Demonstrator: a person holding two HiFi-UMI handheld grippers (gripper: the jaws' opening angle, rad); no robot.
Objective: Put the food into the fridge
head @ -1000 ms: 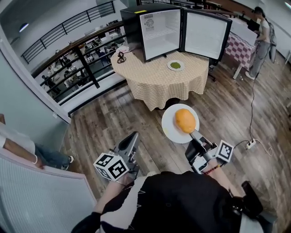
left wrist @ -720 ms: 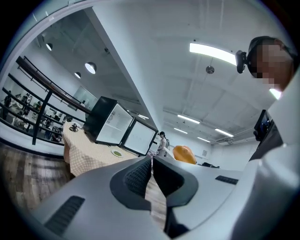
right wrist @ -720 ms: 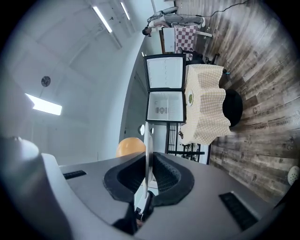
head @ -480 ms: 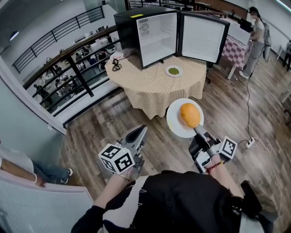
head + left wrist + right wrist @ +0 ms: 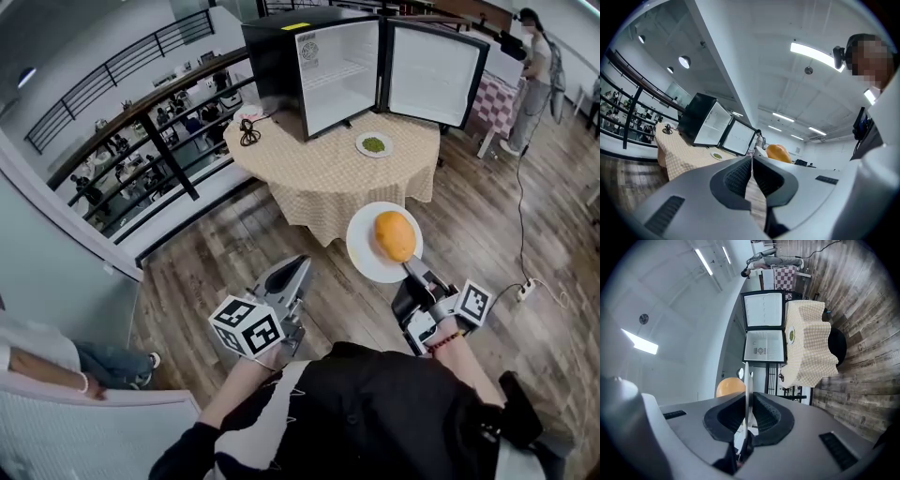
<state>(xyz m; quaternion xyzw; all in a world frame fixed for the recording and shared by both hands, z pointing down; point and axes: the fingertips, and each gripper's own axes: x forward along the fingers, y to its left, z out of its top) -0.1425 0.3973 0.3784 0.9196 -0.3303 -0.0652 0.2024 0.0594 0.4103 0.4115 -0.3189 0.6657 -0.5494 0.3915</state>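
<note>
A white plate (image 5: 367, 255) carrying an orange, rounded piece of food (image 5: 395, 235) hangs over the wooden floor, and my right gripper (image 5: 412, 274) is shut on its near rim. In the right gripper view the plate (image 5: 746, 380) stands edge-on between the jaws, the orange food (image 5: 730, 386) beside it. A black mini fridge (image 5: 337, 75) stands on the round checkered table (image 5: 328, 178), its door (image 5: 433, 75) swung wide and its white inside bare. A small plate of green food (image 5: 374, 144) lies before it. My left gripper (image 5: 298, 272) is shut on nothing, well short of the table.
A black coiled cable (image 5: 249, 127) lies on the table's left side. A dark railing (image 5: 141, 112) runs along the left. A person (image 5: 539, 56) stands at the far right by a checkered table. A power strip and cord (image 5: 525, 283) lie on the floor at right.
Both grippers have shifted a little to the right and forward, the plate still gripped. The table and fridge sit slightly further right in the view.
</note>
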